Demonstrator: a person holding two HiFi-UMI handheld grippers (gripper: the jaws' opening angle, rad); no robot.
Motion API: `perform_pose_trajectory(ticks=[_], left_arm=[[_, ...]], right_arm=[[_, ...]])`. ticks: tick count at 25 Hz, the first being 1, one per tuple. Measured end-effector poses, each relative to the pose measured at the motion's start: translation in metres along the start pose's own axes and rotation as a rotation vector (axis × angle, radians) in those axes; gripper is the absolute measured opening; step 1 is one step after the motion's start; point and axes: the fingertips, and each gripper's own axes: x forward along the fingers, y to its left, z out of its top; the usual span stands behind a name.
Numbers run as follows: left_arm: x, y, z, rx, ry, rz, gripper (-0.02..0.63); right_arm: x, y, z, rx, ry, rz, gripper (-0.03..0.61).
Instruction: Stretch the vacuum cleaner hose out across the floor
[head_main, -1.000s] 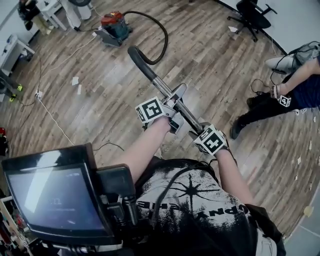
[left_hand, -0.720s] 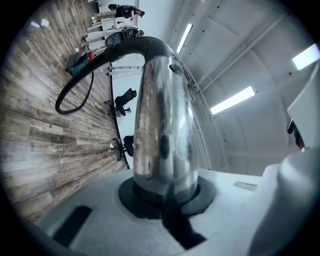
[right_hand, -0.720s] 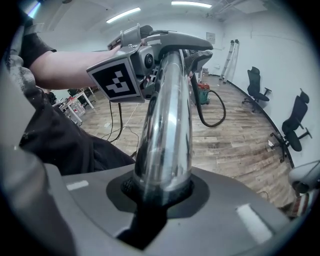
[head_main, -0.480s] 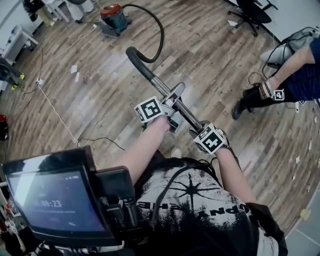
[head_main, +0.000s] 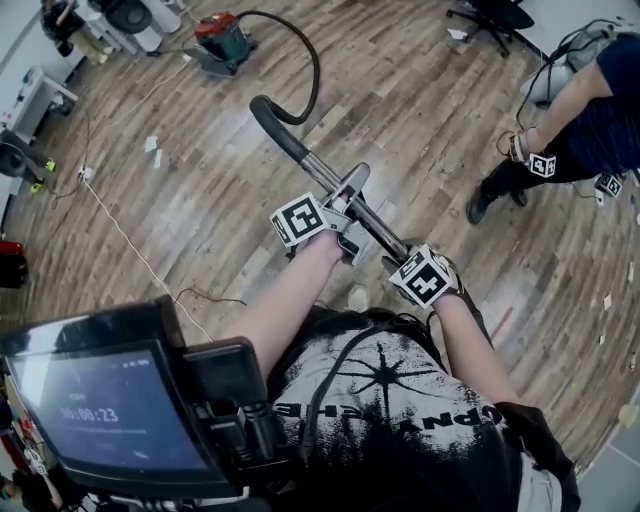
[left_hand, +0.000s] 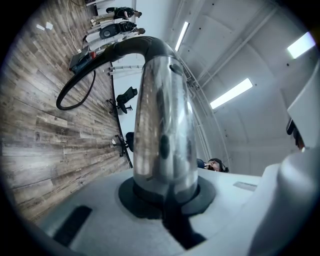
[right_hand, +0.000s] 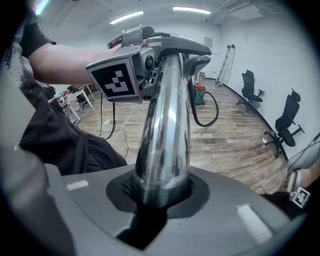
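**Floor** (head_main: 200, 200): wood planks, broad and open, with a thin white cable (head_main: 120, 230) trailing across it.

**Vacuum cleaner** (head_main: 222, 38): red-and-teal canister standing on the floor at the far end, well apart from the person.

**Hose** (head_main: 312, 70): black. It leaves the canister in one curved loop and rises to the bent handle. Judged soft, light and springy, so likely to curl back if slackened.

**Wand** (head_main: 322, 175): chrome tube, stiff and slick. Judged the surest place to hold, since it will not collapse.

**Left gripper** (head_main: 345, 228): fingers (left_hand: 90, 220) closed round the wand, towards the bend.

**Right gripper** (head_main: 405, 262): fingers clamped on the same tube, nearer the person.
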Motion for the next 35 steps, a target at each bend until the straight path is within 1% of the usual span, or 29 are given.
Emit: perform_pose_trajectory(ticks=[4, 8, 12, 14, 15, 18, 22, 24, 27, 29, 30, 33, 35], left_arm=[[-0.016, -0.005, -0.005, -0.001, 0.019, -0.01, 0.038], [-0.059, -0.007, -0.019, -0.01, 0.037, -0.031, 0.038], [-0.059, -0.024, -0.023, -0.078, 0.049, -0.065, 0.038], [-0.068, -0.023, -0.03, -0.069, 0.07, -0.046, 0.038], [-0.074, -0.023, -0.036, -0.077, 0.079, -0.047, 0.038], [-0.091, -0.028, -0.061, -0.134, 0.104, -0.073, 0.038], [-0.106, -0.021, -0.095, -0.156, 0.148, -0.059, 0.038], [-0.11, -0.027, -0.111, -0.211, 0.155, -0.08, 0.038], [-0.117, -0.029, -0.134, -0.218, 0.173, -0.071, 0.038], [-0.114, -0.044, -0.148, -0.265, 0.173, -0.102, 0.038], [-0.112, -0.049, -0.153, -0.269, 0.175, -0.11, 0.038], [-0.107, -0.056, -0.173, -0.216, 0.185, -0.091, 0.038], [-0.105, -0.062, -0.19, -0.208, 0.177, -0.087, 0.038]], right_arm=[[0.0, 0.018, -0.001, 0.005, -0.001, -0.022, 0.092], [0.009, 0.063, -0.011, 0.024, 0.008, -0.044, 0.094], [-0.003, 0.072, -0.01, 0.046, 0.025, -0.049, 0.094], [-0.007, 0.085, -0.015, 0.072, 0.038, -0.053, 0.094], [-0.008, 0.094, -0.019, 0.085, 0.046, -0.056, 0.094], [-0.008, 0.118, -0.04, 0.115, 0.067, -0.069, 0.094], [-0.011, 0.142, -0.069, 0.161, 0.096, -0.084, 0.094], [-0.013, 0.151, -0.081, 0.18, 0.105, -0.085, 0.094], [-0.02, 0.165, -0.099, 0.195, 0.11, -0.083, 0.094], [-0.028, 0.168, -0.11, 0.203, 0.106, -0.088, 0.094], [-0.032, 0.168, -0.114, 0.205, 0.1, -0.089, 0.094], [-0.045, 0.168, -0.132, 0.203, 0.085, -0.085, 0.094], [-0.054, 0.168, -0.149, 0.195, 0.081, -0.081, 0.094]])
